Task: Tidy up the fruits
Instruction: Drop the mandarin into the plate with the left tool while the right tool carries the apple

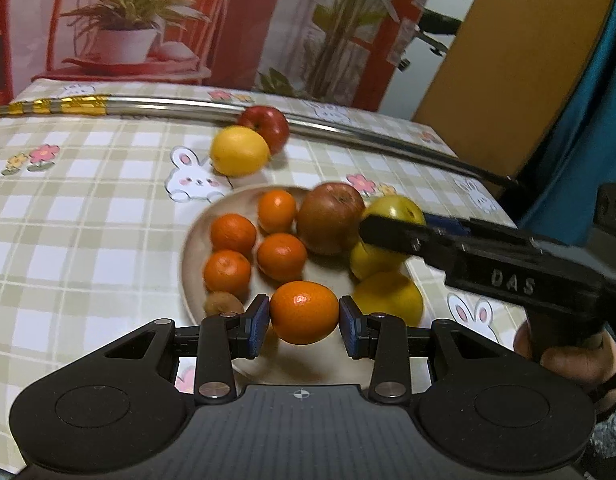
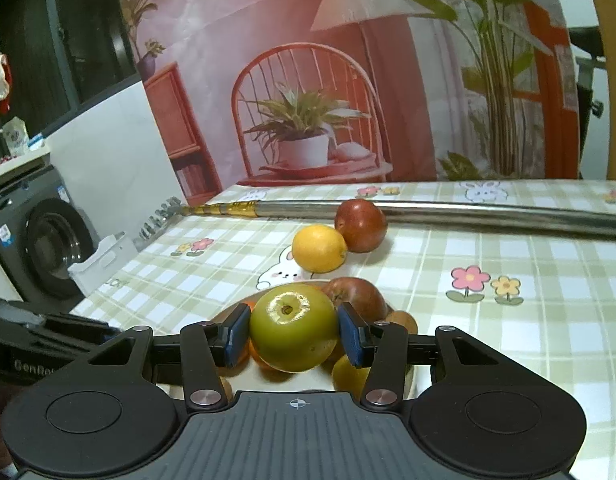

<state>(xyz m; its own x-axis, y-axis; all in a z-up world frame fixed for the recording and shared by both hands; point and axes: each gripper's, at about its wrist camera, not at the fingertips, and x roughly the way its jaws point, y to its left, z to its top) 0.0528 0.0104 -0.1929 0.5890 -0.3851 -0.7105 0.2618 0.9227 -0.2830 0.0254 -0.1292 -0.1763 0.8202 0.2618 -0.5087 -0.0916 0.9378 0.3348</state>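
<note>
Your left claw (image 1: 304, 314) is pinching a tangerine (image 1: 304, 312) over the plate's (image 1: 192, 256) near rim; your right claw (image 2: 294, 330) is pinching a green apple (image 2: 294, 328) above the plate's right side. Lower each fruit into a bare gap before letting go, so the stacked fruit doesn't roll onto the surface (image 1: 88, 220).

Orange tangerine (image 1: 304, 312), green apple (image 2: 293, 328), yellow lemon (image 1: 239, 151) at eleven o'clock, red apple (image 1: 267, 127), beige plate (image 1: 196, 248), green-checked tablecloth (image 1: 88, 220) with bunnies
</note>
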